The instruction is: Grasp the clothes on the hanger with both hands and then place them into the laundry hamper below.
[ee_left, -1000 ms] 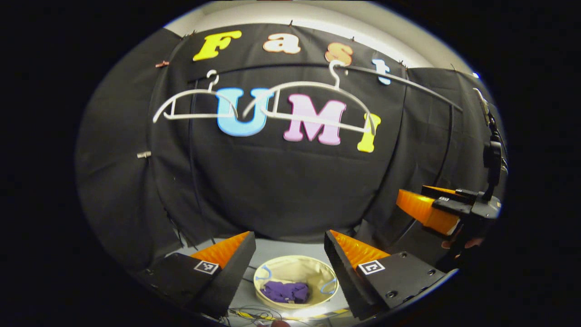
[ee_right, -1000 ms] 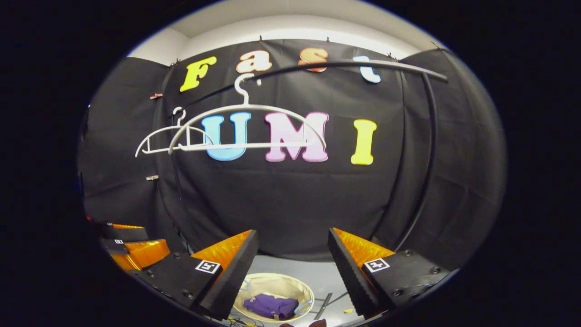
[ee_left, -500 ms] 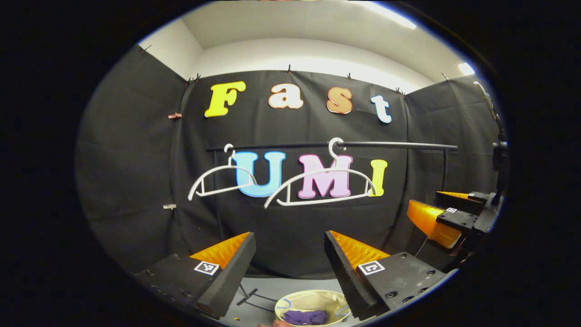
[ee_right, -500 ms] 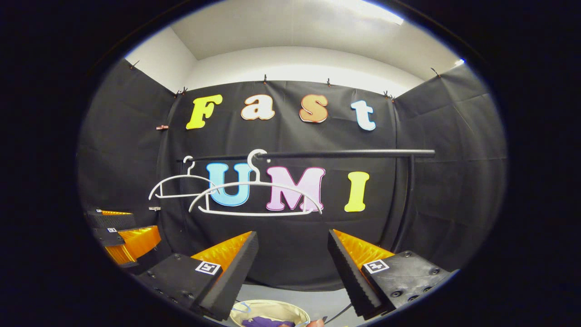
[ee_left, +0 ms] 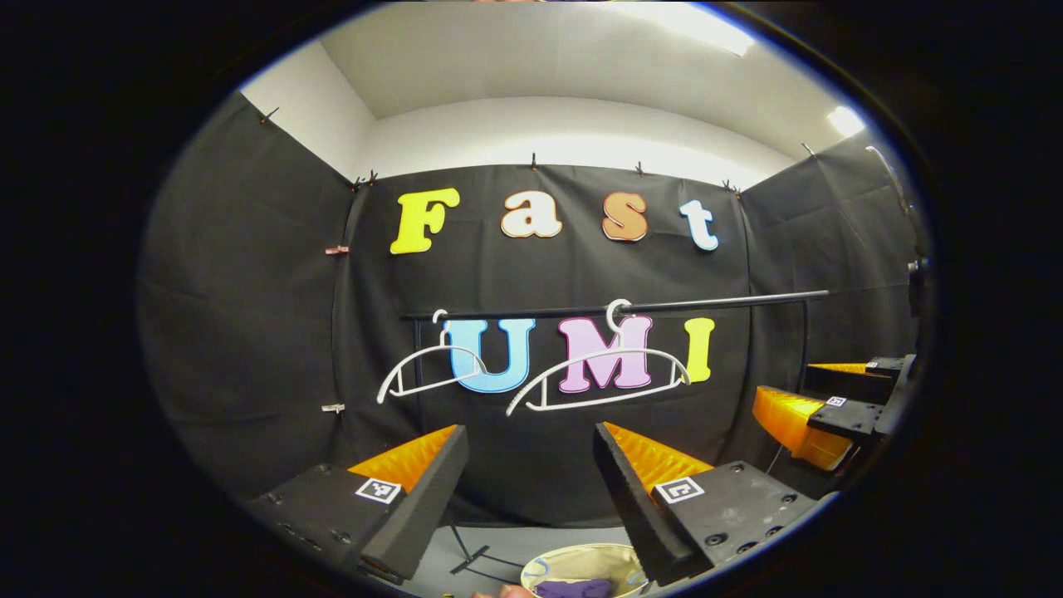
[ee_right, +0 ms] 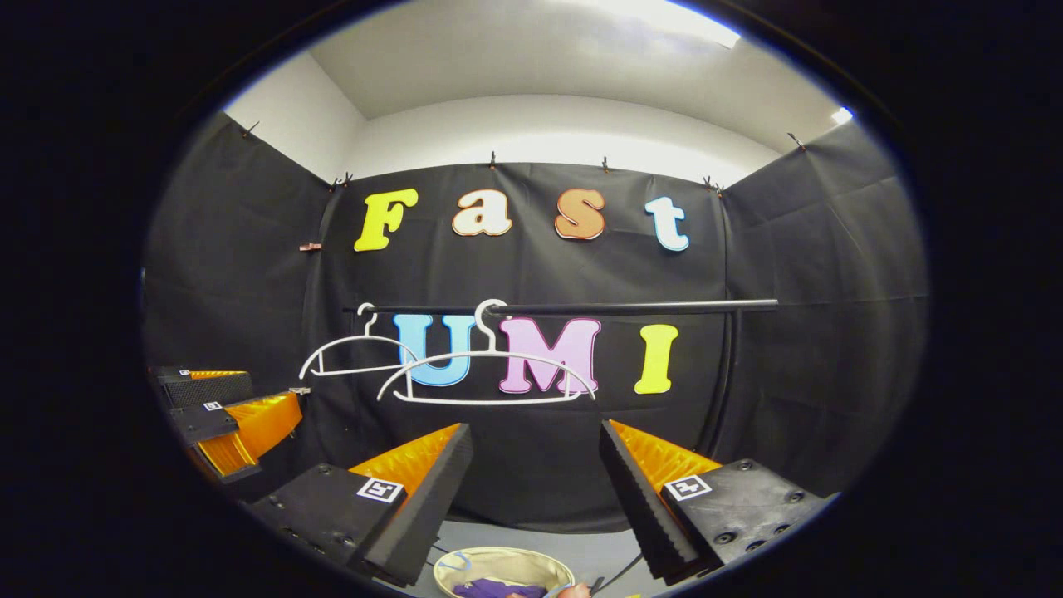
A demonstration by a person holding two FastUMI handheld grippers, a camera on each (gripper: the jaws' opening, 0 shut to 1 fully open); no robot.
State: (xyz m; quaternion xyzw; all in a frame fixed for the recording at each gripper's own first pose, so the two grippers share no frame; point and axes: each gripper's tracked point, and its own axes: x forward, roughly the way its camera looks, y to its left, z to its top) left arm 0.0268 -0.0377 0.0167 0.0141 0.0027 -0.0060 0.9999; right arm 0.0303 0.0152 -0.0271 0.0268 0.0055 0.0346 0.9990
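— What's changing up there?

— I'm pulling both grippers up and back from the hamper (ee_left: 581, 561) — a second ago it was sitting well up between my fingers, and now it's slipping to the bottom edge of both views. The rail (ee_left: 714, 301) and its two hangers (ee_left: 598, 374) are dropping toward mid-view.

— And the clothes?

— The purple clothes (ee_left: 573, 588) are lying in the hamper; both hangers are hanging bare. I'm judging the task done, and this is the retreat.

— Your fingers?

— My left gripper (ee_left: 531, 490) and right gripper (ee_right: 536, 490) are both gaping wide, holding nothing.
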